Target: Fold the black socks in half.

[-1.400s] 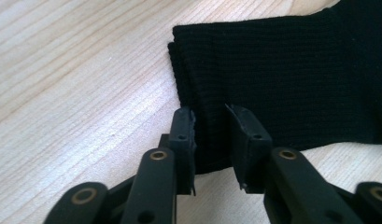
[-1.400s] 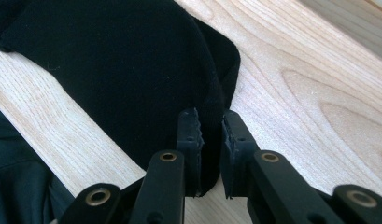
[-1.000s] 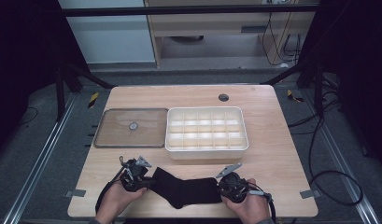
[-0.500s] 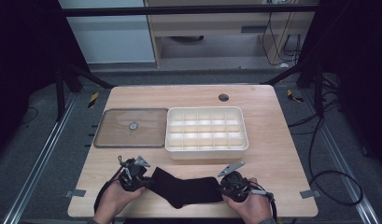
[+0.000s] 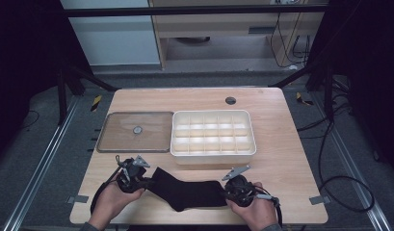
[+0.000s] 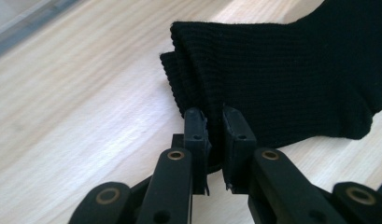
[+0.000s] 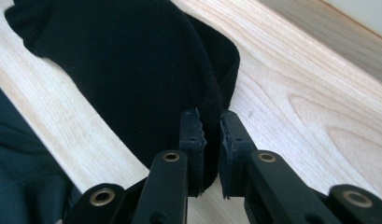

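Your left gripper (image 6: pixel 215 135) and right gripper (image 7: pixel 212 135) stay clenched on opposite ends of the black sock (image 5: pixel 187 188), which lies stretched between their jaws on the table (image 5: pixel 291 159) barely shifted, so it looks ready to fold.

A white divided tray (image 5: pixel 213 133) is sitting on the wooden bench (image 5: pixel 281 159), its small compartments showing bare. Just beside it — on its left — a flat clear lid (image 5: pixel 133 132) is lying with a round knob (at its middle). A dark round hole (image 5: pixel 230 100) is showing near the bench's far edge.
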The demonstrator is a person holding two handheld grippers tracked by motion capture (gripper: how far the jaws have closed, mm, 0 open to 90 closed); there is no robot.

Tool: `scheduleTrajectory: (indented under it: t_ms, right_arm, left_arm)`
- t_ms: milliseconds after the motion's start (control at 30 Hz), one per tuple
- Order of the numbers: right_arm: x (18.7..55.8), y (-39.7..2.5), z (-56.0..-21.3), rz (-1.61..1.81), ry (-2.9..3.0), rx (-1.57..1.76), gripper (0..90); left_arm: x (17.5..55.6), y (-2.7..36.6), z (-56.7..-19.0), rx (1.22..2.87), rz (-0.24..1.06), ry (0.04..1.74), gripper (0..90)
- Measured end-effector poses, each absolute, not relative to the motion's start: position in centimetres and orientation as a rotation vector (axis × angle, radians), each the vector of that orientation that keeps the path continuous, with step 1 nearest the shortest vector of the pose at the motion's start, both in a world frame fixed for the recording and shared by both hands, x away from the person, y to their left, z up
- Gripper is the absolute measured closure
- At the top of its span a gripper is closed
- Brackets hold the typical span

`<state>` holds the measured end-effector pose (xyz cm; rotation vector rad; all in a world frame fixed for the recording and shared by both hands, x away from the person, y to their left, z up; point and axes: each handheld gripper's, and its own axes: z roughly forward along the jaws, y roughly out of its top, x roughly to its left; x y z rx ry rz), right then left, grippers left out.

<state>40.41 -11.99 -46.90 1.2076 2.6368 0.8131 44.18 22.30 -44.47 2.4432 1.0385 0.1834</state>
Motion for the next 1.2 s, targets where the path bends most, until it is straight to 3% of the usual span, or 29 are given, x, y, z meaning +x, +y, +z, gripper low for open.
scheduleTrajectory:
  t_ms: [633, 1200]
  right_arm:
    - [41.2, -9.1, -46.9, 0.85, 2.66, 1.207, 81.8]
    - [41.7, -7.6, -47.0, 0.931, 2.674, 1.218, 81.7]
  left_arm:
    - [43.9, 21.8, -40.9, 2.455, 0.179, 0.97, 81.6]
    - [42.9, 15.5, -39.5, 2.452, 0.112, 0.802, 81.7]
